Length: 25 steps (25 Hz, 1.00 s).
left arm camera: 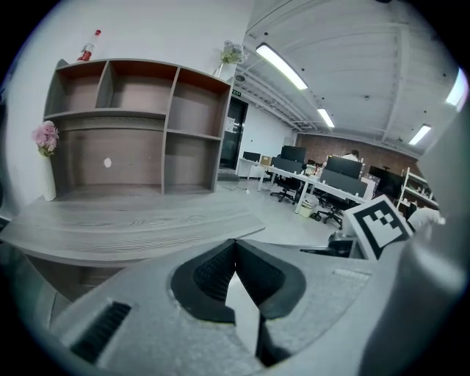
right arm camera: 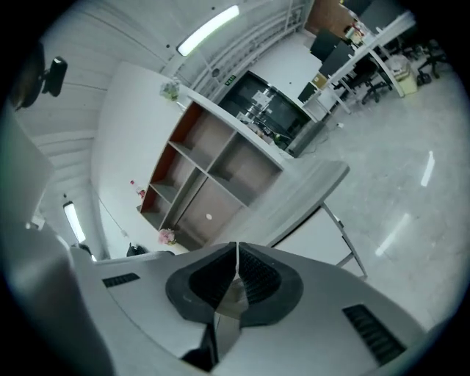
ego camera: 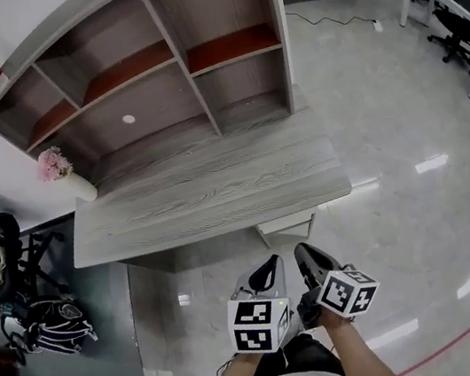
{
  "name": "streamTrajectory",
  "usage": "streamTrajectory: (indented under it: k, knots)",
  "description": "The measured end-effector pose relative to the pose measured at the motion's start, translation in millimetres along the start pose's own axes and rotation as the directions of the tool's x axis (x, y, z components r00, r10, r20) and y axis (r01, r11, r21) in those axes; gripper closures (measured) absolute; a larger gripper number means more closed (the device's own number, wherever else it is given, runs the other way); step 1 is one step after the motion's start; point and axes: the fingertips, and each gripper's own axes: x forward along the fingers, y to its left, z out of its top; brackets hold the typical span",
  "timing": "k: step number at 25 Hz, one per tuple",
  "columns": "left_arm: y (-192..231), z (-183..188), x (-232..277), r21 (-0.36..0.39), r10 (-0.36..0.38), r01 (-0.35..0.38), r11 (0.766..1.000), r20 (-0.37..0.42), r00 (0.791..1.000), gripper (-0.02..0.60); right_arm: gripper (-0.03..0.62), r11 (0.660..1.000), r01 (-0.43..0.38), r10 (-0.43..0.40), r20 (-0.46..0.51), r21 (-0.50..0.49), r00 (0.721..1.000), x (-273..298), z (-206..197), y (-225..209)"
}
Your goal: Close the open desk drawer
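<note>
The left gripper (ego camera: 269,265) and right gripper (ego camera: 304,253) both have jaws pressed together on nothing, apart from the desk (ego camera: 210,200), whose drawer (ego camera: 288,224) shows under the desktop's front edge near its right corner.

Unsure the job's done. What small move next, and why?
Probably reach the right gripper toward the pale drawer front under the grey wood-grain desk: it seems to jut slightly past the desk edge, and that gripper hangs shut, empty, short of it.
</note>
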Motion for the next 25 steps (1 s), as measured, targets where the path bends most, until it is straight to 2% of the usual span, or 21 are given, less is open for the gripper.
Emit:
streamTrajectory:
  k: [3,7,13,20,25]
  knots:
    - [0,7,-14,0.026,-0.012,0.012,1.000,0.015,1.000,0.580,0.589,0.993,0.015,-0.014,0.015,-0.121,1.000,-13,5,30]
    - [4,9,-34,0.077,-0.041,0.039,0.996,0.022,0.999,0.580,0.592,0.972,0.045,-0.036,0.043,-0.233,0.998,-28,5,68]
    - [11,20,-73,0.106,-0.085,0.079,0.991,0.057,0.995,0.580,0.594,0.922,0.086,-0.062,0.075,-0.378,0.995,-46,-3,124]
    - [16,21,-121,0.115,-0.133,0.121,0.986,0.107,0.985,0.580,0.594,0.857,0.149,-0.117,0.095,-0.494,0.989,-64,-30,164]
    - [23,7,-147,0.127,-0.154,0.140,0.982,0.109,0.982,0.580,0.595,0.841,0.182,-0.139,0.123,-0.509,0.983,-75,-51,184]
